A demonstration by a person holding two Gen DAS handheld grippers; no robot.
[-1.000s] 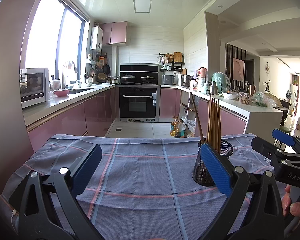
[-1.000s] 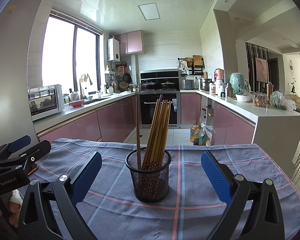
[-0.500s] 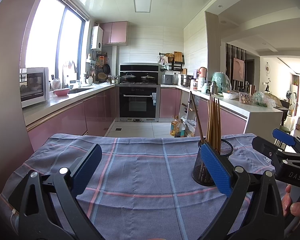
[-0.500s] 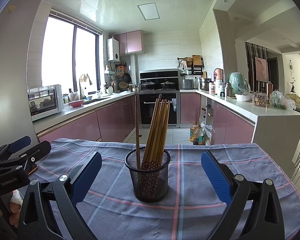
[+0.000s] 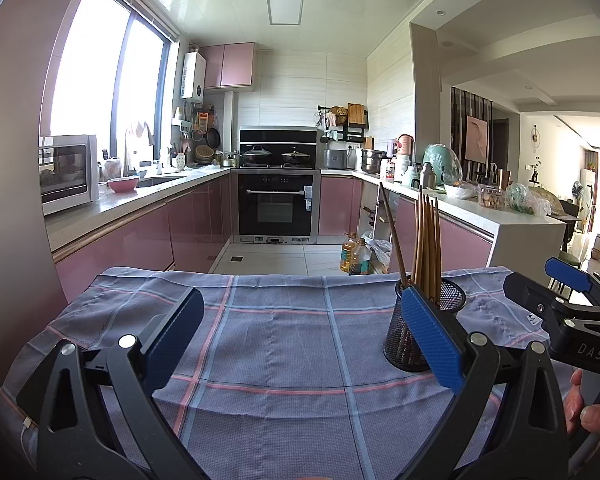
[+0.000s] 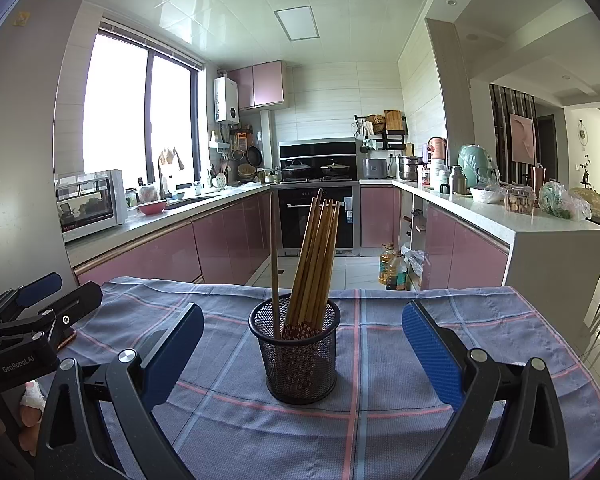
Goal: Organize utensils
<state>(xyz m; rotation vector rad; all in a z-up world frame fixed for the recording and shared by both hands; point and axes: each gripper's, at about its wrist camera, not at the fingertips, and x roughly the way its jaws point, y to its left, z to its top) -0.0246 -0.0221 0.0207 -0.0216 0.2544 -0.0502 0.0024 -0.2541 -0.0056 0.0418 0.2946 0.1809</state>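
A black mesh holder (image 6: 296,350) stands upright on the checked blue-grey cloth (image 6: 380,432), with several brown wooden chopsticks (image 6: 316,264) standing in it. My right gripper (image 6: 300,356) is open and empty, with the holder just beyond and between its blue pads. My left gripper (image 5: 300,338) is open and empty over bare cloth (image 5: 280,352); the holder (image 5: 404,340) and its chopsticks (image 5: 426,248) sit behind its right finger (image 5: 430,338). Each gripper shows at the edge of the other's view.
The cloth-covered table ends at its far edge (image 5: 300,276); beyond is the tiled kitchen floor with oil bottles (image 5: 354,254). Pink cabinets and counters run along both sides, with an oven (image 5: 276,204) at the back.
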